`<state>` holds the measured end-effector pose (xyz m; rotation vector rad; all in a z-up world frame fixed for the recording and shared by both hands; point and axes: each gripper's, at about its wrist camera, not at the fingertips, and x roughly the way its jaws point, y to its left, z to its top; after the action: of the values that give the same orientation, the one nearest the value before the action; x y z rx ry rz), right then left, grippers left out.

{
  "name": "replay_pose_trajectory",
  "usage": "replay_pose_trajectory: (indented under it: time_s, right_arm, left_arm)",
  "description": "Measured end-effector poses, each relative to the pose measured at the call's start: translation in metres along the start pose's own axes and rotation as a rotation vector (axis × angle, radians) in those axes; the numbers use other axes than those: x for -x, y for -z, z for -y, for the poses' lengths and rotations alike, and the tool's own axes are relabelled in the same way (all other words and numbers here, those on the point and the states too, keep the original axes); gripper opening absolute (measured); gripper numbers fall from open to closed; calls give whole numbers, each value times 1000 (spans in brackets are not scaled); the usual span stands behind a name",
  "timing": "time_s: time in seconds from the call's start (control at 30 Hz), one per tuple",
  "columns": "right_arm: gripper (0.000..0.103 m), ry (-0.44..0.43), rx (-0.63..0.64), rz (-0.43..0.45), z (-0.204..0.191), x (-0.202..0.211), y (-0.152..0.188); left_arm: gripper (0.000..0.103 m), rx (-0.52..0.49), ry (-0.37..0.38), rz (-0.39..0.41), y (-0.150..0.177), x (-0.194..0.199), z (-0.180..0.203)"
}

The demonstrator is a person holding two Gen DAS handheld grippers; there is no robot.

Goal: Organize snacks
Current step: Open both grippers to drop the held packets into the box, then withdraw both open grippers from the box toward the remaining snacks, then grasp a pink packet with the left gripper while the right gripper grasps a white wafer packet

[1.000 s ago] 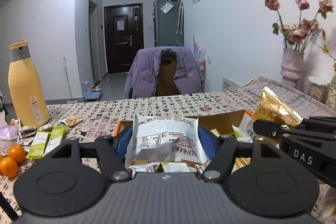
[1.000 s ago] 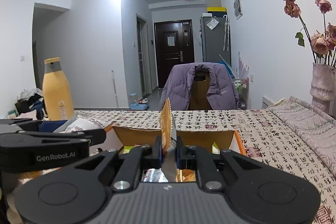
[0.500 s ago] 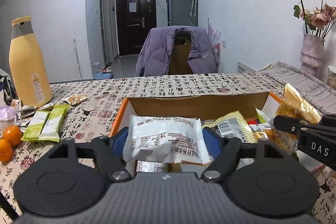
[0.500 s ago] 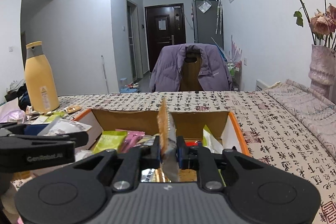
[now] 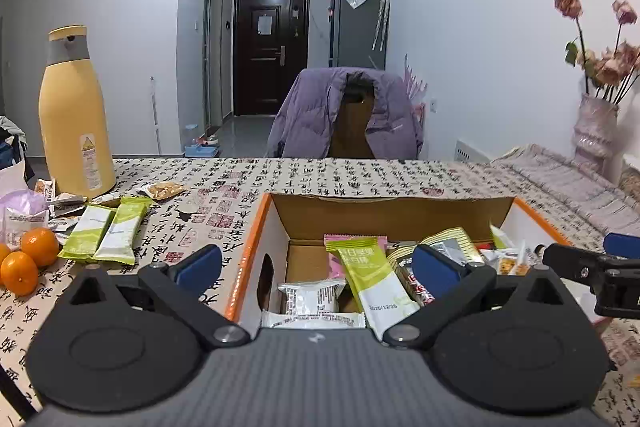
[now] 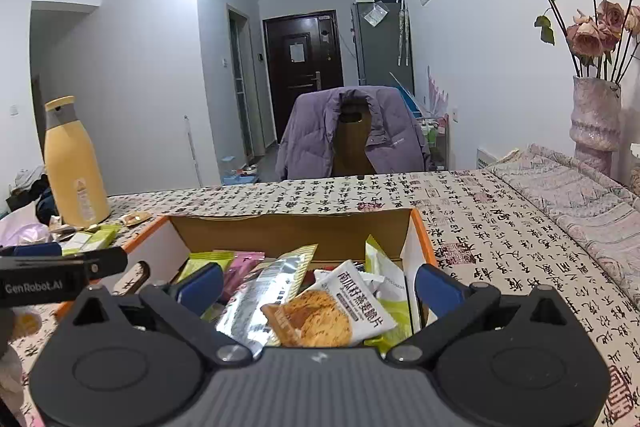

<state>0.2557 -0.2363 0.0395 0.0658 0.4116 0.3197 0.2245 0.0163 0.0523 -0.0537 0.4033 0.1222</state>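
We hold both tongs released over the orange-rimmed cardboard box (image 5: 256,227): the left gripper (image 5: 316,267) and right gripper (image 6: 316,285) have just been opening, nothing between their jaws, and the snack packets lie inside. To finish well, we should lift clear without snagging wrappers, then fetch the green bar packets (image 5: 106,233) beside the yellow bottle (image 5: 74,115). Legible: "GenRobot.AI" on the left tong, "南瓜籽燕麦脆片" on the white biscuit packet (image 6: 344,311).

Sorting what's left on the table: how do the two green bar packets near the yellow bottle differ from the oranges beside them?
The green bar packets are flat, long and wrapped, green fading to white; the oranges are round, bare and plain orange. The packets lie side by side, touching, nearer the box; the oranges sit at the view's left edge. Both remain on the tablecloth, outside the box.
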Motion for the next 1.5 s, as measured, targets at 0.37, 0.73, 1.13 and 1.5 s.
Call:
replay_pose_trajectory:
  time_s: [0.37,0.73,1.13,1.5]
  right_arm:
    - [103,-55,65,20,-23,54,23]
    - [103,-113,110,-79,-59,57,61]
    - [103,-139,170,-182,-109,16,77]
    - [92,-119,184,-230,-121,-5,87]
  left_arm:
    - [103,22,20,30,25,55,-27]
    - [103,-10,22,-53,71,74,-57]
    - [103,10,9,-119,97,65,-91]
    - [103,52,78,-146,98,61,-97]
